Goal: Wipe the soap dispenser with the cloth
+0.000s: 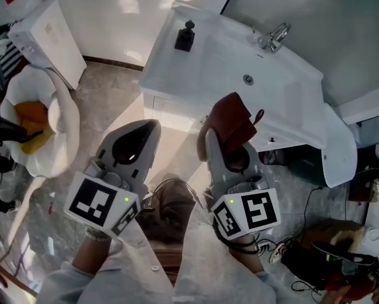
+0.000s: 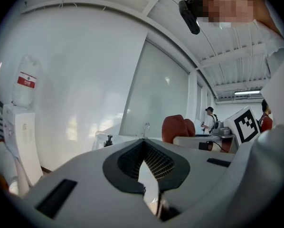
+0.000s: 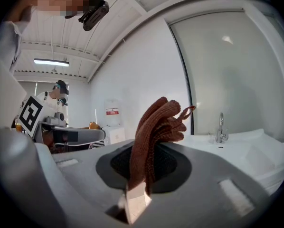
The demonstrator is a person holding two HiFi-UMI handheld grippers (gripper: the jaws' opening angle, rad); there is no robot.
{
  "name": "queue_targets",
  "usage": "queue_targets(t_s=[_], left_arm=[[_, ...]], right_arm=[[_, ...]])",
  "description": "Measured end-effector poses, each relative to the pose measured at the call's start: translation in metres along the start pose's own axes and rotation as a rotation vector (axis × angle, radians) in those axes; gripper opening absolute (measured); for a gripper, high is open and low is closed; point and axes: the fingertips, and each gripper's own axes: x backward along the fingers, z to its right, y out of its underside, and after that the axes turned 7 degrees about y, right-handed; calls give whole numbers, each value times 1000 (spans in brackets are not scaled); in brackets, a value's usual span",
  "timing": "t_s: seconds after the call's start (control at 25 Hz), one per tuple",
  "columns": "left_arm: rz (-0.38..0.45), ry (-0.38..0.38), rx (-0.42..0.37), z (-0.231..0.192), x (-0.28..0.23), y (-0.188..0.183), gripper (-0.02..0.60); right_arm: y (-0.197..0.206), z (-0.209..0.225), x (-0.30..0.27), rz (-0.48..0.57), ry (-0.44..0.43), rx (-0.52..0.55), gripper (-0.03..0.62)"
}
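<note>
White washbasin counter (image 1: pixel 291 100) ahead; the black soap dispenser (image 1: pixel 185 37) stands at eleven o'clock, well apart. My right gripper (image 1: pixel 226 132) clamps the rust-brown cloth (image 1: pixel 234 120); my left gripper (image 1: pixel 150 126) is closed, empty.

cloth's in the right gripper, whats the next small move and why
Probably carry the right gripper forward and left to the soap dispenser. Its jaws are clamped on the cloth, yet the dispenser stands at the far left corner of the sink counter, well apart from the cloth.
</note>
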Motion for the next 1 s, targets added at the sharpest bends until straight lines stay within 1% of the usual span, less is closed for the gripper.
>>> queue_targets(t_s=[0.2, 0.44, 0.76, 1.0], left_arm=[[-10, 1, -3, -9, -11, 0, 3], [0, -36, 2, -41, -31, -7, 3], [-1, -40, 9, -77, -92, -17, 3], [-8, -67, 29, -113, -142, -24, 3]], right_arm=[[-4, 7, -19, 4, -5, 5, 55], [-9, 18, -54, 4, -27, 17, 55], [-16, 55, -118, -10, -42, 24, 55], [-24, 85, -173, -29, -72, 36, 55]])
